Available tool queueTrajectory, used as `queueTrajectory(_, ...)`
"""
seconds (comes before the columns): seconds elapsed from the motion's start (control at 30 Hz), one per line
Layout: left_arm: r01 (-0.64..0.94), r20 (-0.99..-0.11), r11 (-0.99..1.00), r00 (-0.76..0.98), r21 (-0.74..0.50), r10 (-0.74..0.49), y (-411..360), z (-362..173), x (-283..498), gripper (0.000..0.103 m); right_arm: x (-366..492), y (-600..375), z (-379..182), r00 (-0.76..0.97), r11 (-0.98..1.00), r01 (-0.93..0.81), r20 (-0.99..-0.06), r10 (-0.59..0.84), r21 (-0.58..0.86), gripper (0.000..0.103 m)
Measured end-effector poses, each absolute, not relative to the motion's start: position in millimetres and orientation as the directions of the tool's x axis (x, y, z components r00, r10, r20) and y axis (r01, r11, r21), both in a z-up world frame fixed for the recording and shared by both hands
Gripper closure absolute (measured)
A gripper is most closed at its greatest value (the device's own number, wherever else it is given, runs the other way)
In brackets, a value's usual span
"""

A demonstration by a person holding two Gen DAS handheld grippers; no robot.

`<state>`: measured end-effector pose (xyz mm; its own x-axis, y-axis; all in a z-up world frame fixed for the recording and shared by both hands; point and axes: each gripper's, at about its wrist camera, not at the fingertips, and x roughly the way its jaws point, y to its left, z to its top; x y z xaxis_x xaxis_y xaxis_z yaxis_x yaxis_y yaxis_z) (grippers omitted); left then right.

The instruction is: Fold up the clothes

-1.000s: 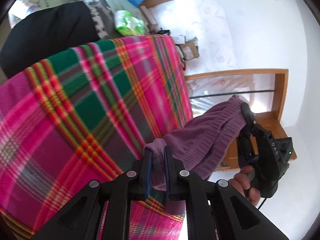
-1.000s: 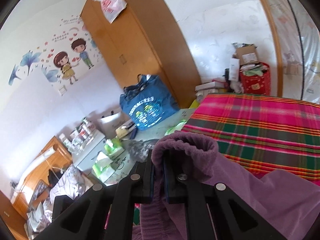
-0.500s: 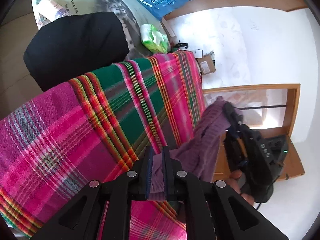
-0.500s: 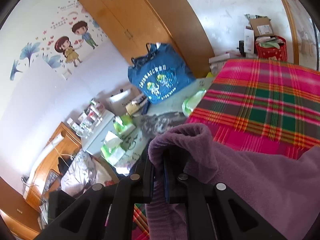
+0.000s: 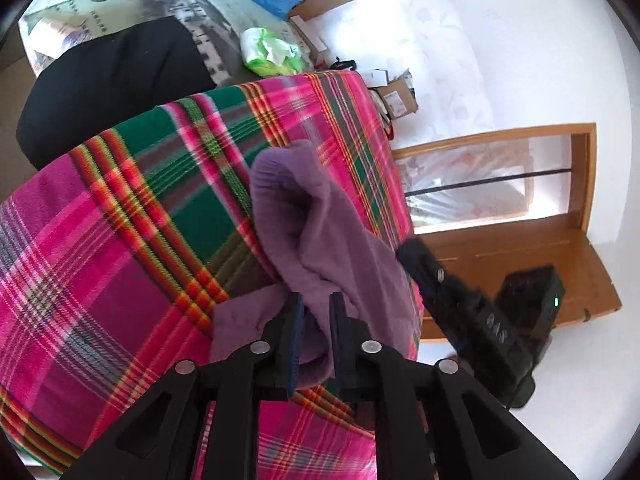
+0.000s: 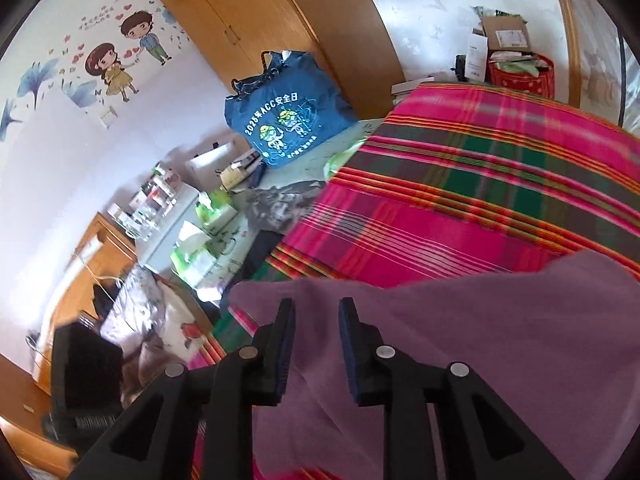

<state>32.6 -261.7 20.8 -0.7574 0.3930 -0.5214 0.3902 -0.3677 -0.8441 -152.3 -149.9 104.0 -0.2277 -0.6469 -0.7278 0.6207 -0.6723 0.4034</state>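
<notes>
A purple knit garment (image 5: 328,248) lies bunched on a pink and green plaid blanket (image 5: 120,240), one rolled end reaching up the bed. My left gripper (image 5: 317,312) is shut on a fold of it low over the blanket. The right gripper (image 5: 412,252) shows blurred just to the right, at the garment's edge. In the right wrist view my right gripper (image 6: 316,320) stands open, fingers apart, above the purple garment (image 6: 480,340), which spreads flat over the plaid blanket (image 6: 480,180). Nothing is pinched between those fingers.
A black bundle (image 5: 108,88) and a green tissue pack (image 5: 272,50) sit past the blanket's far end. A blue bag (image 6: 288,120) leans on a wooden wardrobe (image 6: 280,20). A red basket (image 6: 524,72) and boxes stand at the bed's corner. The bed edge drops off beside the right gripper.
The right gripper has opened and let go of the purple garment, which now lies on the blanket. The left gripper keeps its hold and has come down closer to the bed.
</notes>
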Motion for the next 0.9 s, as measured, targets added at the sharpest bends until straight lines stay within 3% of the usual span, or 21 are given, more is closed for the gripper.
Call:
queueTrajectory(0.13, 0.38, -0.542, -0.414, -0.736, -0.827, 0.406, -255, 31, 22, 0.089, -136, -113, 109, -0.281, -0.688, 0.657, -0.747, -0.603, 0.307, 0.079)
queueTrajectory(0.2, 0.375, -0.549, -0.432, -0.728, -0.82, 0.41, -253, 35, 18, 0.082, -126, -92, 110, -0.326, -0.704, 0.668, -0.755, -0.569, 0.242, 0.07)
queueTrajectory(0.27, 0.359, -0.546, -0.447, -0.725, -0.819, 0.419, -250, 41, 13, 0.082, -116, -69, 108, -0.378, -0.721, 0.671, -0.758, -0.531, 0.171, 0.065)
queueTrajectory(0.33, 0.346, -0.556, -0.476, -0.713, -0.809, 0.426, -245, 47, 6, 0.082, -106, -53, 105, -0.413, -0.733, 0.67, -0.762, -0.499, 0.116, 0.065)
queueTrajectory(0.4, 0.34, -0.567, -0.494, -0.698, -0.8, 0.438, -239, 51, -1, 0.07, -97, -38, 101, -0.439, -0.739, 0.671, -0.766, -0.47, 0.069, 0.064)
queueTrajectory(0.57, 0.321, -0.593, -0.528, -0.632, -0.786, 0.499, -217, 52, -23, 0.058, -74, -12, 91, -0.485, -0.737, 0.676, -0.77, -0.414, -0.029, 0.062)
queueTrajectory(0.9, 0.325, -0.618, -0.536, -0.543, -0.779, 0.569, -175, 39, -63, 0.047, -48, -8, 80, -0.587, -0.719, 0.661, -0.745, -0.318, -0.214, 0.061)
